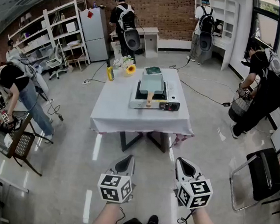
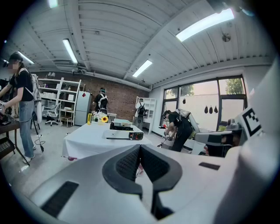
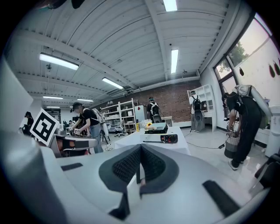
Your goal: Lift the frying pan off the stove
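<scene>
A rectangular grey-green frying pan (image 1: pixel 151 82) with a wooden handle (image 1: pixel 149 99) sits on a white portable stove (image 1: pixel 155 103), on a table under a white cloth (image 1: pixel 115 109). Both grippers are held low over the floor, well short of the table. The left gripper (image 1: pixel 126 159) and the right gripper (image 1: pixel 181 163) are shut and hold nothing. In the left gripper view the closed left gripper (image 2: pixel 140 147) points at the distant stove (image 2: pixel 124 135) and pan (image 2: pixel 121 123). In the right gripper view the closed right gripper (image 3: pixel 140 147) faces the stove (image 3: pixel 161 138) and pan (image 3: pixel 158 127).
A sunflower (image 1: pixel 130 68) and a yellow bottle (image 1: pixel 110 73) stand at the table's far left corner. A black chair (image 1: pixel 264 177) is at the right and a dark chair (image 1: pixel 16 144) at the left. Several people work around the room. A cable (image 1: pixel 201 93) crosses the floor.
</scene>
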{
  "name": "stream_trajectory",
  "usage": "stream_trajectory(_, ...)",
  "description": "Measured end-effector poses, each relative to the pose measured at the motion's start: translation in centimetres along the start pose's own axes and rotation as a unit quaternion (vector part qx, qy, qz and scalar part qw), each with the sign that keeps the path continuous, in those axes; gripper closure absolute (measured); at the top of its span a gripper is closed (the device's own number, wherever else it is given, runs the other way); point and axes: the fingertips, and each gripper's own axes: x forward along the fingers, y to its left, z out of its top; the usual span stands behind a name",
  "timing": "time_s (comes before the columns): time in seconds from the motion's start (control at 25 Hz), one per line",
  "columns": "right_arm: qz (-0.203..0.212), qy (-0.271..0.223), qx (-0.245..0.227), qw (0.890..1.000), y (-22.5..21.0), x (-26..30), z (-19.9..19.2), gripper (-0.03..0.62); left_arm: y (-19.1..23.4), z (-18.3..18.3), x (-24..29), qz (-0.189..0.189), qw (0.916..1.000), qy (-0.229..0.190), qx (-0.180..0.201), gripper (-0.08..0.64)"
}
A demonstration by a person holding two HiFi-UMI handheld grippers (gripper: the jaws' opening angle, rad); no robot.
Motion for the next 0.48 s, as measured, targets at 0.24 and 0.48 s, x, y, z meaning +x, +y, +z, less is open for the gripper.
stream_trajectory(0.24,-0.018,-0.012,0.002,1.0,-0.52,-0.73,0.21,0.592,-0.5,-0.02,-0.39,0.006,1.0,-0.005,0.004,0.546)
stream_trajectory(0.48,-0.001,-0.02,0.032,0.999,-1.03,-0.38,0.11,0.532,-0.45,-0.3,-0.19,-0.001,1.0,-0.005,-0.004,0.545)
